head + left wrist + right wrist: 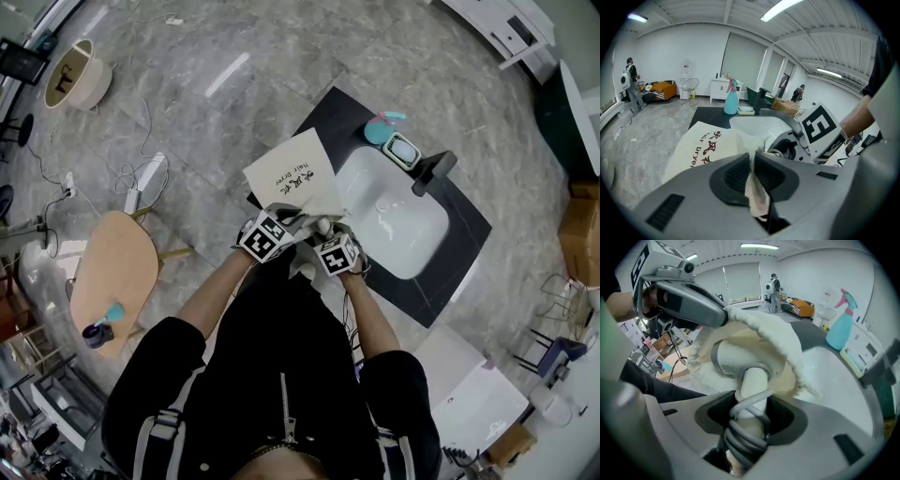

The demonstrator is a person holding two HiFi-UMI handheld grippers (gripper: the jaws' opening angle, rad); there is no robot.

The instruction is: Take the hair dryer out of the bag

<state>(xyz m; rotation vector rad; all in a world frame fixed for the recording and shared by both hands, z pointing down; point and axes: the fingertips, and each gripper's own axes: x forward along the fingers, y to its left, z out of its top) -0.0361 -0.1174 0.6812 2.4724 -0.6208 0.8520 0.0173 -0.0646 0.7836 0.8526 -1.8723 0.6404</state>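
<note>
One bag edge in left tongs, hair dryer in right tongs.

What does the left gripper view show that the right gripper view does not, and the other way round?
Only the left gripper view: the print on the bag's outside. Only the right gripper view: the bag's inside, where the right gripper is closed on the hair dryer's handle, wound with cord. Both: the left gripper shut on the bag's edge, the white sink, the teal spray bottle.
</note>
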